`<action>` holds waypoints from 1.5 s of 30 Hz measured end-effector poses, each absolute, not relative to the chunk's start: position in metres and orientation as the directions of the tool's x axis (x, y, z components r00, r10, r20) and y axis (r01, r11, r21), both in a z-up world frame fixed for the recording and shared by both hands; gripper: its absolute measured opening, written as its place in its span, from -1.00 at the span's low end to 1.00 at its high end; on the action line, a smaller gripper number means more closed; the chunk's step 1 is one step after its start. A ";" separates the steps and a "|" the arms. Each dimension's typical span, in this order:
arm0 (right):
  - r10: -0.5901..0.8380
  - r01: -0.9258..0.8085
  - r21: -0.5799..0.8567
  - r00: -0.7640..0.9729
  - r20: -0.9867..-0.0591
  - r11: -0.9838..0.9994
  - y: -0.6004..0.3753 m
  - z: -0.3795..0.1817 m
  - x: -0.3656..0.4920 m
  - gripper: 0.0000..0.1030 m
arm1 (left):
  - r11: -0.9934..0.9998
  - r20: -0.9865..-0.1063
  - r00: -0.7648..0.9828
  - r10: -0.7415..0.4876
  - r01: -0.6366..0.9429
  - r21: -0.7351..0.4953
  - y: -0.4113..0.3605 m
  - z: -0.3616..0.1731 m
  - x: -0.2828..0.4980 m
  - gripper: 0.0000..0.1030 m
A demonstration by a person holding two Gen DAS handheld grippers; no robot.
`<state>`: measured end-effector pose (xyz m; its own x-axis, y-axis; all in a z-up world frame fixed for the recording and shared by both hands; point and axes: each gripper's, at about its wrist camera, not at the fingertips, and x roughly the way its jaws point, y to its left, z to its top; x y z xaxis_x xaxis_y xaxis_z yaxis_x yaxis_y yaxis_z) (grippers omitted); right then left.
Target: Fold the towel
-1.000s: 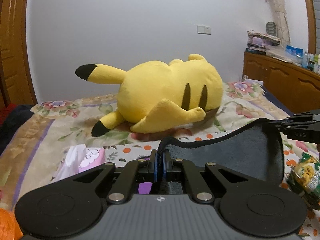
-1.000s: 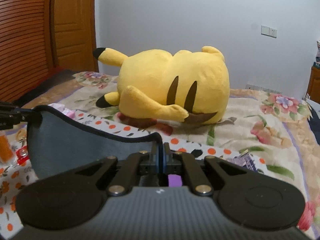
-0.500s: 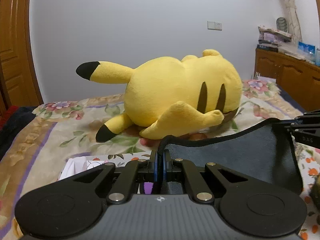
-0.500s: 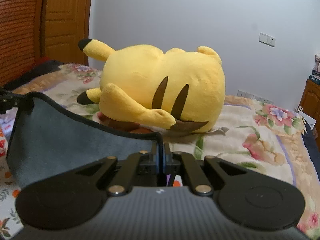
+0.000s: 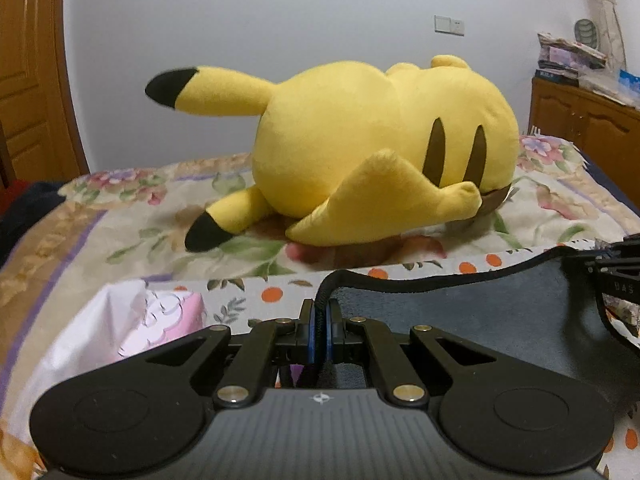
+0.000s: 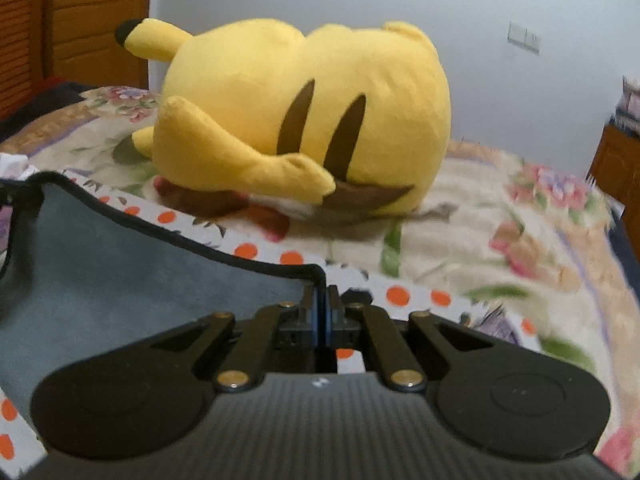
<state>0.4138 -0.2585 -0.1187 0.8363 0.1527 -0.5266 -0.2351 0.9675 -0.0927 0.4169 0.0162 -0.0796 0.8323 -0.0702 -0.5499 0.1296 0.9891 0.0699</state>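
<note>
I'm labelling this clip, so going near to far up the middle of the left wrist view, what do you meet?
Left tool shut on the dark towel's corner → towel edge → orange-dotted white cloth → floral bedspread → yellow plush toy → white wall.

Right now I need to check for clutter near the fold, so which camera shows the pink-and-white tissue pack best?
The left wrist view: the pink-and-white tissue pack lies in plain sight on the floral bedspread, just left of the tongs. The right wrist view shows nothing I can identify as it.
</note>
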 end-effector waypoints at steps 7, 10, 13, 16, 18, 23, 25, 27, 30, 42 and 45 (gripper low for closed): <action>0.137 -0.214 -0.076 0.819 -0.557 0.974 -0.258 -0.129 0.419 -0.91 | 0.989 -0.568 0.821 -0.059 0.124 0.076 0.014 -0.096 0.424 -0.86; 0.116 -0.200 -0.093 0.823 -0.556 0.975 -0.256 -0.130 0.420 -0.88 | 0.989 -0.574 0.818 -0.048 0.119 0.087 0.012 -0.099 0.424 -0.85; 0.101 -0.198 -0.120 0.829 -0.550 0.973 -0.253 -0.127 0.420 -0.74 | 0.987 -0.575 0.817 -0.053 0.130 0.094 0.010 -0.100 0.423 -0.67; 0.095 -0.197 -0.136 0.839 -0.535 0.971 -0.253 -0.122 0.417 -0.26 | 0.986 -0.577 0.815 -0.052 0.134 0.102 0.008 -0.101 0.420 -0.33; 0.101 -0.197 -0.129 0.845 -0.525 0.972 -0.254 -0.118 0.415 -0.09 | 0.985 -0.580 0.813 -0.056 0.139 0.099 0.008 -0.100 0.418 -0.26; 0.148 -0.228 -0.096 0.844 -0.515 0.969 -0.253 -0.108 0.399 -0.09 | 0.982 -0.595 0.801 -0.073 0.160 0.096 0.005 -0.099 0.404 -0.13; 0.168 -0.242 -0.082 0.842 -0.512 0.967 -0.252 -0.105 0.389 -0.09 | 0.981 -0.598 0.797 -0.083 0.171 0.092 0.003 -0.098 0.396 -0.02; 0.183 -0.249 -0.062 0.839 -0.512 0.966 -0.250 -0.102 0.378 -0.09 | 0.979 -0.605 0.791 -0.093 0.183 0.088 0.001 -0.097 0.387 0.07; 0.207 -0.256 -0.025 0.833 -0.512 0.966 -0.250 -0.099 0.360 -0.09 | 0.975 -0.620 0.777 -0.109 0.204 0.083 -0.002 -0.095 0.372 0.14; 0.229 -0.246 0.036 0.823 -0.520 0.969 -0.256 -0.096 0.297 0.02 | 0.968 -0.638 0.761 -0.121 0.232 0.094 -0.005 -0.082 0.312 0.47; 0.231 -0.246 0.043 0.821 -0.522 0.968 -0.259 -0.091 0.286 0.04 | 0.967 -0.638 0.761 -0.119 0.236 0.101 -0.006 -0.077 0.299 0.55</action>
<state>0.2858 -0.2587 -0.0908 0.8211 0.2314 -0.5219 -0.2456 0.9684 0.0430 0.2991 -0.0059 -0.0771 0.7611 -0.1192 -0.6375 0.2358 0.9666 0.1009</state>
